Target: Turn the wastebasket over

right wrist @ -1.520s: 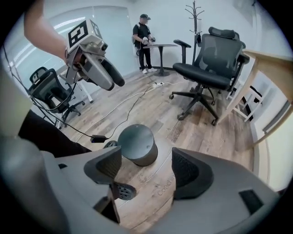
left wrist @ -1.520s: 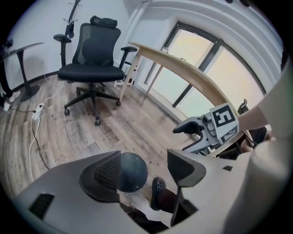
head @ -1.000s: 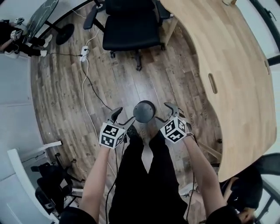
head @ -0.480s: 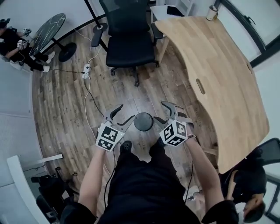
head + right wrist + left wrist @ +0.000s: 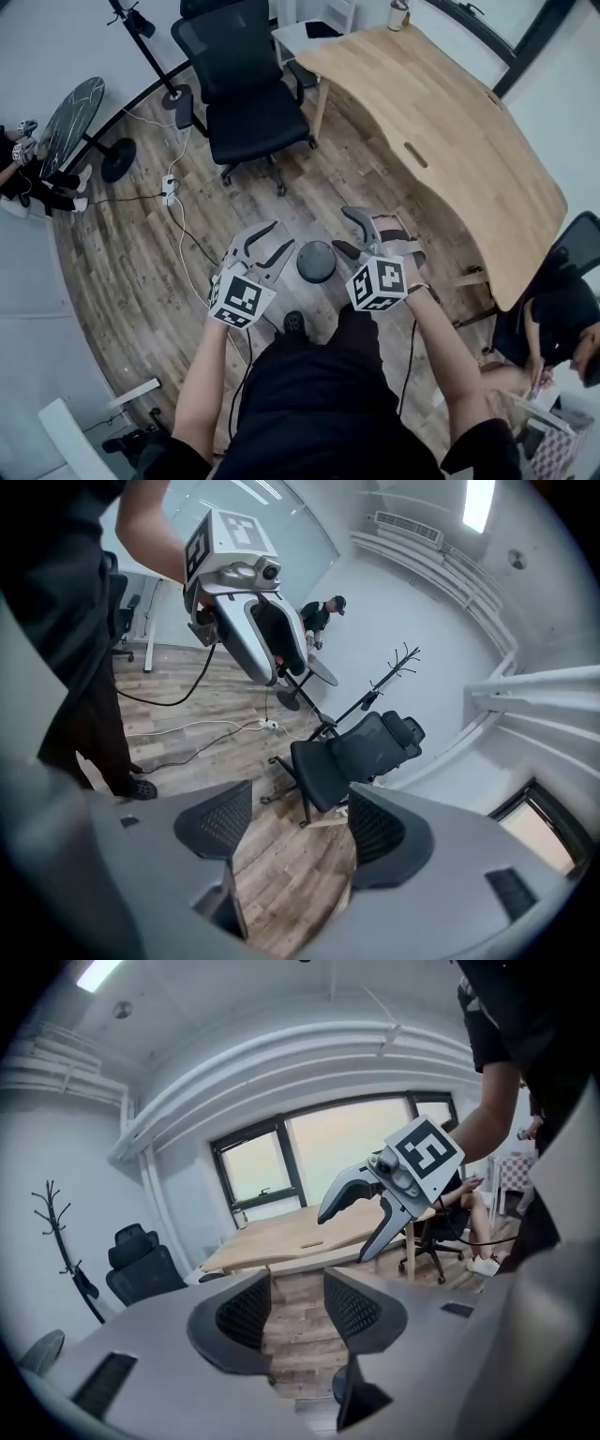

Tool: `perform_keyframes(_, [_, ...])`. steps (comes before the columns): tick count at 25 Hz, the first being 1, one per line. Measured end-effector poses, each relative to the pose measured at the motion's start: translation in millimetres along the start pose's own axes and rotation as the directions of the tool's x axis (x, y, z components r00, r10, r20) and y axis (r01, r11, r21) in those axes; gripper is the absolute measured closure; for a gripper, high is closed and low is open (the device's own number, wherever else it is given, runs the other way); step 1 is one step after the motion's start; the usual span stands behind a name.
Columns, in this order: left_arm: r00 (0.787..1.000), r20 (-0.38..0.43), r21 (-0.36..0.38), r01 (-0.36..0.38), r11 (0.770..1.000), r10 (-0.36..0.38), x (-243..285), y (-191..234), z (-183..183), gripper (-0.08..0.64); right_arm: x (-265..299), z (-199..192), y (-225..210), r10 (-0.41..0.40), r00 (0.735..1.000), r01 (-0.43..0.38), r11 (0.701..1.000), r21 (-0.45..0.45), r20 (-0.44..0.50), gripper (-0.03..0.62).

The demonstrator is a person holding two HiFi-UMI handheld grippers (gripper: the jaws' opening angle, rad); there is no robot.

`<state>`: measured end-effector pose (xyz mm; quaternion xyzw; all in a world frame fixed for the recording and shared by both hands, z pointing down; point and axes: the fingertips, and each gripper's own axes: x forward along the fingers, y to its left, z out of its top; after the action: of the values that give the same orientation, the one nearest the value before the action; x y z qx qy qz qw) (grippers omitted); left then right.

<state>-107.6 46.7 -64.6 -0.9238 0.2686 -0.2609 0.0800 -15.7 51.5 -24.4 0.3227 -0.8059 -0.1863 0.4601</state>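
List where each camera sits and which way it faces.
Head view: on the person's head, facing steeply down at the wastebasket on the floor; shows forearms, legs, left gripper, right gripper.
Left gripper view: on the left gripper, facing across to the right gripper and desk; own jaws, just closing partway, empty.
Right gripper view: on the right gripper, facing the left gripper and office chair; own jaws apart, empty.
Shared: each gripper view sees the other gripper.

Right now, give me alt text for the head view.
Seen from above, a person in black holds a left gripper and a right gripper, both empty, either side of a dark round wastebasket on the wood floor. The left jaws have just been closing on nothing. Beyond stand a black chair and a curved wooden desk.
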Motion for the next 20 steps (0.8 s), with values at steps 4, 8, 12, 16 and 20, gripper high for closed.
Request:
perform_keyframes(4, [0.998, 0.028, 0.072, 0.051, 0.996, -0.053, -18, -8, -2, 0.405, -14, 19, 16, -0.079, 0.996, 0.079, 0.997, 0.005, -0.038, 0.503])
perform_keyframes(8, [0.994, 0.044, 0.097, 0.094, 0.991, -0.098, -28, -15, -4, 0.472, -22, 31, 37, -0.104, 0.991, 0.107, 0.994, 0.032, -0.082, 0.512])
perform_keyframes(12, [0.989, 0.055, 0.13, 0.132, 0.983, -0.14, -32, -24, 3, 0.504, -38, 37, 45, -0.132, 0.983, 0.138, 0.99, 0.037, -0.131, 0.531])
perform_keyframes(16, [0.983, 0.047, 0.174, 0.168, 0.97, -0.179, -28, -39, 8, 0.534, -54, 37, 45, -0.165, 0.975, 0.175, 0.983, 0.058, -0.146, 0.546])
perform_keyframes(20, [0.976, 0.018, 0.193, 0.21, 0.958, -0.217, -22, -57, 10, 0.543, -70, 31, 47, -0.174, 0.973, 0.189, 0.977, 0.094, -0.153, 0.557])
